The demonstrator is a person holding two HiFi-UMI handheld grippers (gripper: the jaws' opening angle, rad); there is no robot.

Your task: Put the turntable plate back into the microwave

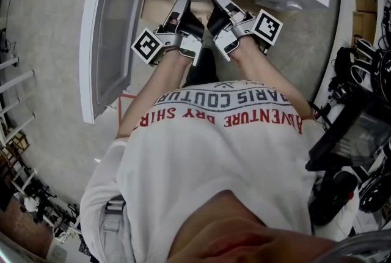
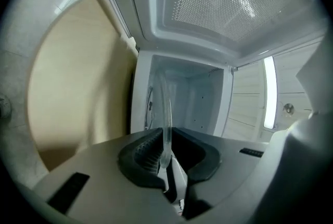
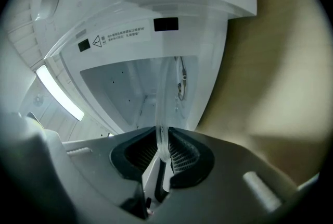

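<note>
Left gripper (image 2: 167, 154) and right gripper (image 3: 162, 152) each pinch one rim of the glass plate (image 2: 167, 111), which shows edge-on at centre frame in both gripper views. The microwave cavity (image 2: 190, 95) lies straight ahead, beyond the plate, and the door (image 1: 113, 29) stands open at upper left. Both hands appear equally near, so the likely next move is straight in.
</note>
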